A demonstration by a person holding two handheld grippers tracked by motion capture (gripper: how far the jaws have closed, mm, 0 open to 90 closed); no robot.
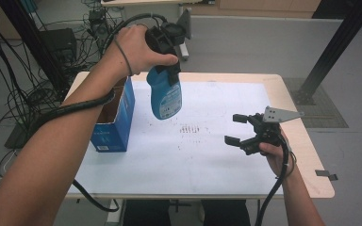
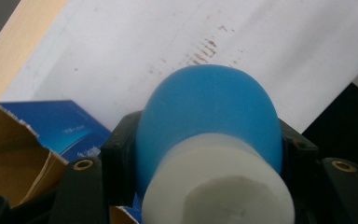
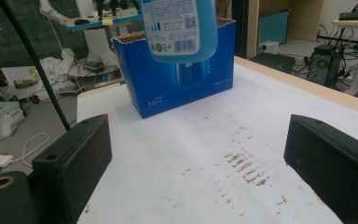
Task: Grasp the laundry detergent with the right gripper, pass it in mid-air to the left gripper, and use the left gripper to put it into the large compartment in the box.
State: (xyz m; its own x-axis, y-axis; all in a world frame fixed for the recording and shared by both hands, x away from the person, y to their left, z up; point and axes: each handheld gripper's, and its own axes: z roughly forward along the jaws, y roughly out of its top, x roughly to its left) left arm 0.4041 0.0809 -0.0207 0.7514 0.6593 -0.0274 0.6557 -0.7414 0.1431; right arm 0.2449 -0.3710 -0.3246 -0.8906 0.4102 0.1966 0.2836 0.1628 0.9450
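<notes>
A blue bottle (image 1: 165, 95) with a white cap (image 2: 216, 186) hangs bottom down above the table, just right of the open blue box (image 1: 114, 117). My left gripper (image 1: 168, 71) is shut on the bottle's upper end, its jaws pressing both sides of the blue body (image 2: 208, 112). The bottle's labelled lower part (image 3: 178, 28) floats in front of the box (image 3: 182, 70) in the right gripper view. My right gripper (image 1: 235, 129) stands open low over the right half of the table, nothing between its fingers (image 3: 77, 158).
White paper (image 1: 188, 141) with faint brown marks (image 1: 190, 129) covers the wooden table (image 1: 311, 160). The box stands at the table's left edge, its top open. Cables and black frame posts (image 1: 334, 47) surround the table.
</notes>
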